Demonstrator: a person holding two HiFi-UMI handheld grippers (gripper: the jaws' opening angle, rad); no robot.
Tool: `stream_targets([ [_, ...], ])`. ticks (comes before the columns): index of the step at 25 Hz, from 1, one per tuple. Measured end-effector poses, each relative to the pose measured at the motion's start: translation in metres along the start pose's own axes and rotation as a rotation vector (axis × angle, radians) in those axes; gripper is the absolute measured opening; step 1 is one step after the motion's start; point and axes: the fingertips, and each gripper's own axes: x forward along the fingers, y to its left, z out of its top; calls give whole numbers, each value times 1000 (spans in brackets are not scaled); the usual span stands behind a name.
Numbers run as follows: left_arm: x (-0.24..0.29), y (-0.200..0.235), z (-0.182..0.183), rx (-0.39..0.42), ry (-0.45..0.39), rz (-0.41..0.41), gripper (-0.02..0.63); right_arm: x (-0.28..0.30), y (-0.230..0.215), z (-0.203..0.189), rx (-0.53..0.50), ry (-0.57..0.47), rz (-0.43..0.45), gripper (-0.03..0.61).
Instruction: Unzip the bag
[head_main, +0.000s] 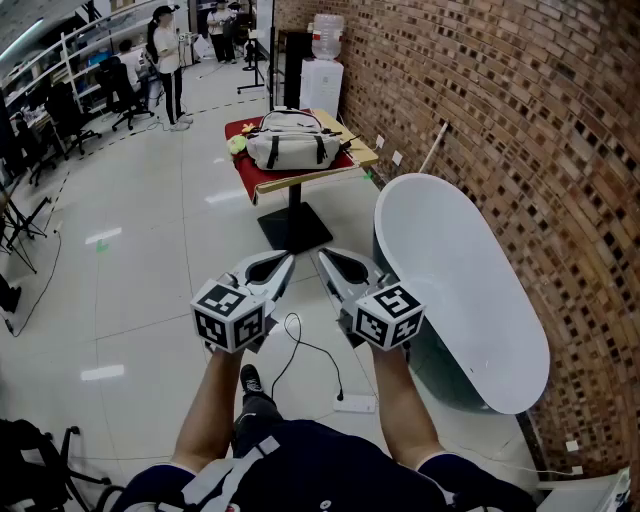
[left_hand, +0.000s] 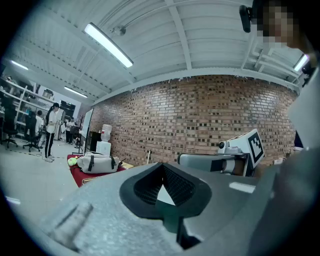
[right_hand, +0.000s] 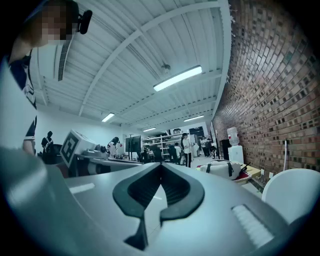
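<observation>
1. Both hand-held grippers are held level and side by side in front of the person, jaws pointing toward the bag.
2. The left hand-held gripper (head_main: 288, 260) has its jaws closed together with nothing between them. The right hand-held gripper (head_main: 324, 258) is likewise closed and empty.
3. The bag (head_main: 293, 140), light grey with dark straps, lies on a tabletop (head_main: 262, 180) covered with a red cloth. It is well apart from both hand-held grippers, ahead of them across the floor (head_main: 150, 260).
4. In the left gripper view the bag appears left of the jaws. In the right gripper view it appears right of them.
5. At this range the zipper cannot be made out.
6. A small green object (head_main: 237, 144) rests just beside the bag's left end.
7. A water dispenser (head_main: 322, 70) stands behind the tabletop, near the brick wall (head_main: 500, 100).
8. A white oval panel (head_main: 460, 280) stands just right of the right hand-held gripper.
</observation>
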Motion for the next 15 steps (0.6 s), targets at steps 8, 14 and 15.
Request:
stream_targets([
  [8, 28, 58, 1, -14, 11, -21, 0, 54, -31, -4, 9, 13, -24, 5],
  [14, 55, 122, 12, -13, 11, -49, 1, 109, -62, -4, 14, 32, -61, 5],
  [15, 60, 133, 13, -14, 14, -58, 0, 120, -67, -4, 16, 35, -71, 5],
])
